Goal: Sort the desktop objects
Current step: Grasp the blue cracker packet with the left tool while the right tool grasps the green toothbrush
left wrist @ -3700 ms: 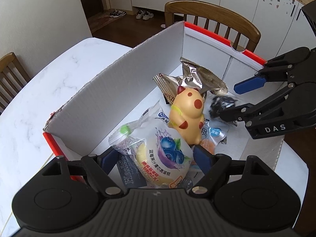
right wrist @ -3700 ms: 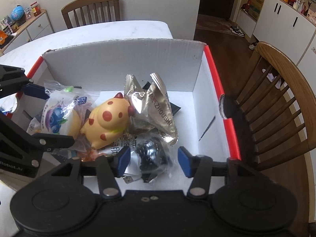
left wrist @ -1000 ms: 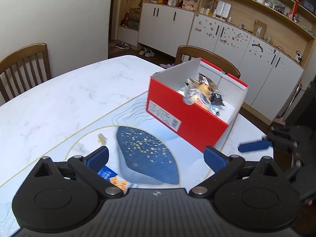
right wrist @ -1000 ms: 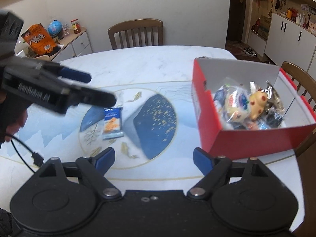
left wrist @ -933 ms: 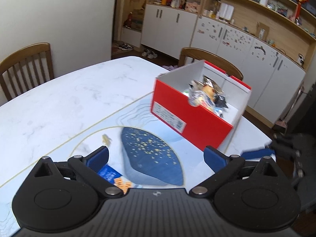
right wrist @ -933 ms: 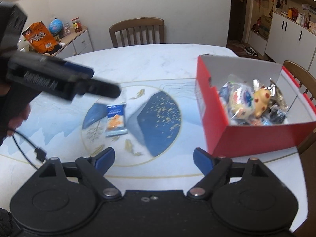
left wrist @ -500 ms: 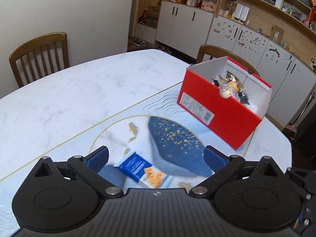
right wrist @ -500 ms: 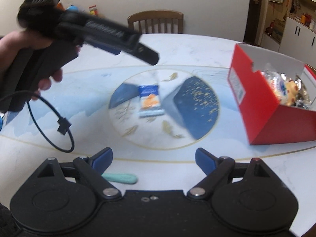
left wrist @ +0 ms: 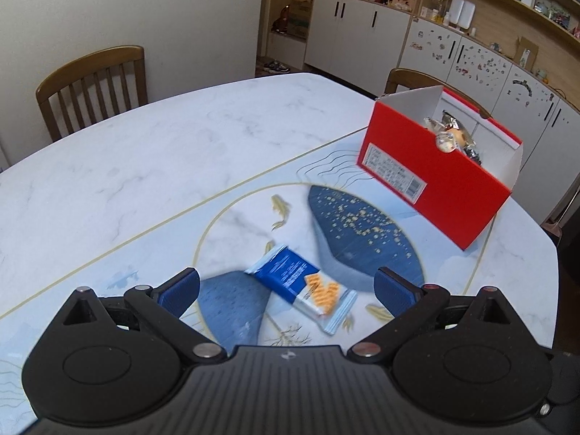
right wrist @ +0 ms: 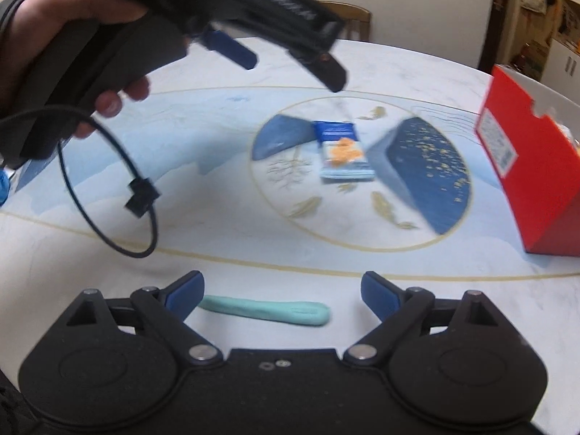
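A blue snack packet (left wrist: 302, 284) with orange crackers printed on it lies flat on the table mat; my left gripper (left wrist: 286, 291) hangs open just above it, nothing between its pads. The same packet (right wrist: 342, 150) shows mid-table in the right wrist view. A mint-green, elongated soft object (right wrist: 266, 311) lies near the table's front edge, between the spread fingers of my right gripper (right wrist: 281, 291), whose jaws are opening and touch nothing. The red box (left wrist: 433, 177) with several sorted items stands at the right. A hand holds the left gripper (right wrist: 275, 54) above the table in the right wrist view.
A black cable (right wrist: 119, 195) dangles from the left gripper's handle over the mat. Wooden chairs (left wrist: 92, 87) stand at the table's far side, white cabinets (left wrist: 362, 40) behind. The red box (right wrist: 525, 166) sits at the right edge in the right wrist view.
Both grippers moved away from the red box and lower toward the mat. The blue packet now lies between the left fingers, and the mint-green object has come into view under the right gripper.
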